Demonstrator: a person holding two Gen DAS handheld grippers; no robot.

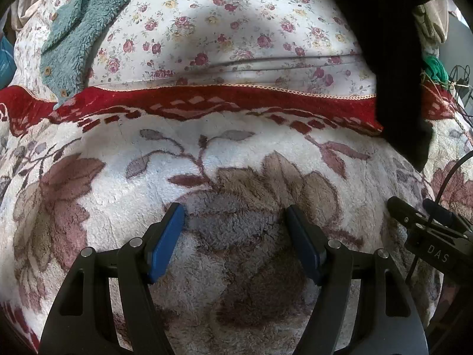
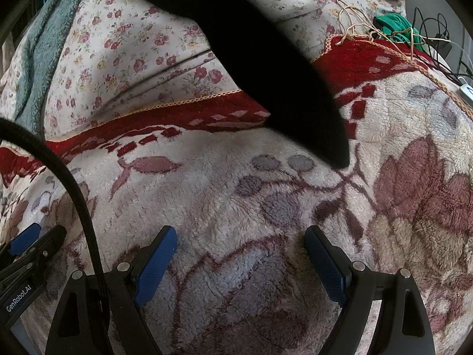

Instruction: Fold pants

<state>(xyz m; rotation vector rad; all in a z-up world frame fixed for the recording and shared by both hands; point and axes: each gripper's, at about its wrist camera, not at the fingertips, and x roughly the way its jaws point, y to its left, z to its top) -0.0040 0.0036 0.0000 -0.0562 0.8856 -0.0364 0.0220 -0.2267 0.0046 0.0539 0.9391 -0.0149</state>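
Underneath, plush floral blanket [image 1: 236,153], perhaps bedding.

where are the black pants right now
The black pants lie at the far right of the left wrist view and upper middle of the right wrist view, draped across the red blanket border onto the flowered sheet.

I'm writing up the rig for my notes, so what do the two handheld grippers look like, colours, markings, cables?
Both grippers are black, with cut-out linkage arms, silver pivot pins and flat blue finger pads. The left gripper shows "GenRobot.AI" in white on its body in the right wrist view. The right gripper shows "DAS" in the left wrist view. A thick black cable curves beside them.
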